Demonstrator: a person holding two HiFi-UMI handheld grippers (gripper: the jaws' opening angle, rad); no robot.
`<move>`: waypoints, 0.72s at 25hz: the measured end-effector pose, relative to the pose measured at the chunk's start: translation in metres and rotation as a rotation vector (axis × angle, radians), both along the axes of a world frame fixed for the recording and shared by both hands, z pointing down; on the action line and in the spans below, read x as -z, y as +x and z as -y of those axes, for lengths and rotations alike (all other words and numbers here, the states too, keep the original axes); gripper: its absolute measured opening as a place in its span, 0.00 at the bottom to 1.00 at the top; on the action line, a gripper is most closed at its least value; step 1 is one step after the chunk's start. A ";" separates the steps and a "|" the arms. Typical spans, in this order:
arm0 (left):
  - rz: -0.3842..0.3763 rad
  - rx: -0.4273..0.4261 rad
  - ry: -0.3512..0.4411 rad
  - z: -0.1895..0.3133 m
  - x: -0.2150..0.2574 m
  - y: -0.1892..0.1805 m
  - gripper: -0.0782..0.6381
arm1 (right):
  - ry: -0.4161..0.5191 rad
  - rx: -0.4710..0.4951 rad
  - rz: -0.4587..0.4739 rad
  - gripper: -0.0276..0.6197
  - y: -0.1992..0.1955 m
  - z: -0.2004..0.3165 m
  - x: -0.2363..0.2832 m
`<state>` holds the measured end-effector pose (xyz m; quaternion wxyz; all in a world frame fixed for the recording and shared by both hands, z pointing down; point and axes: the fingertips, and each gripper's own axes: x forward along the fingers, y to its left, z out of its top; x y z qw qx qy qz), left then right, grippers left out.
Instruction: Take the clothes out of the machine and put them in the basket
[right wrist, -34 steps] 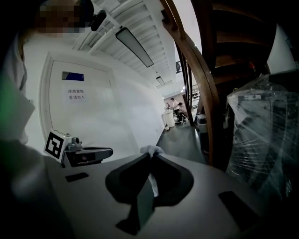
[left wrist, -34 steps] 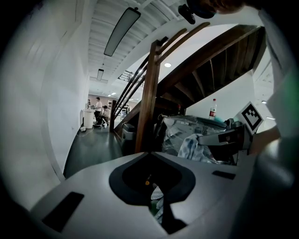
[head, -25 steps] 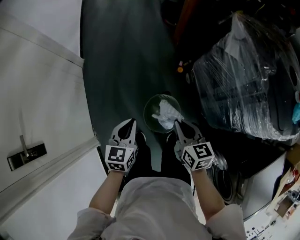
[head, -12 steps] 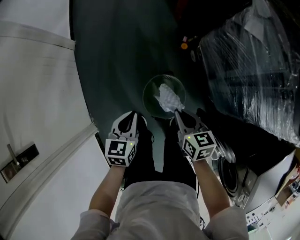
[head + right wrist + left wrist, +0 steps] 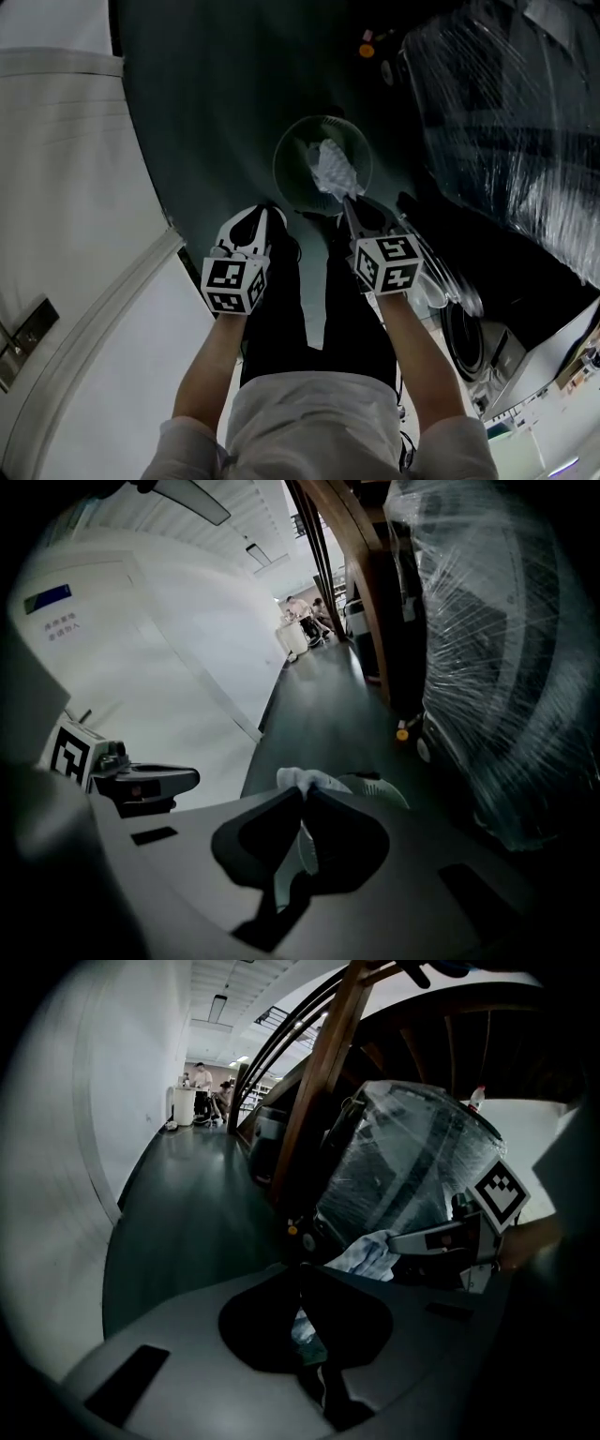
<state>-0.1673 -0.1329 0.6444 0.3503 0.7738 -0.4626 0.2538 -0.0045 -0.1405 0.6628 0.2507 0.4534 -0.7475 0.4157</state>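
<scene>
1. Dark green floor point(image 5: 225, 103) fills the head view, bounded at the left by a white wall point(image 5: 66, 150) and at the right by a large plastic-wrapped bulk point(image 5: 511, 103).
2. At lower right I see the washing machine point(image 5: 497, 361), its round front opening dark.
3. A round, pale basket point(image 5: 289, 155) stands on the floor ahead of both grippers, apart from the machine.
4. The right gripper point(image 5: 349, 202) has its jaws pinched together on a white cloth point(image 5: 330, 169). The right gripper view shows the fabric bunched just above the meeting tips.
5. From above, the cloth lies over the basket's opening; whether it touches the basket I cannot tell.
6. The left gripper point(image 5: 262, 214) is level with the right one and just left of the basket. Its jaws meet at the tips and grip nothing, with only a sliver of the scene beyond showing in the slit behind the tips.
7. In the left gripper view the cloth hangs from the right gripper's tips.
</scene>
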 end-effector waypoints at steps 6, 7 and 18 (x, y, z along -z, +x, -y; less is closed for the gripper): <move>0.005 0.005 -0.085 -0.007 -0.054 0.004 0.14 | -0.053 0.005 -0.024 0.09 0.005 -0.004 -0.053; 0.003 0.008 -0.100 -0.009 -0.063 0.004 0.14 | -0.065 0.004 -0.024 0.09 0.005 -0.004 -0.061; 0.060 -0.028 -0.204 -0.009 -0.143 0.005 0.14 | -0.159 0.048 -0.086 0.09 0.002 0.003 -0.144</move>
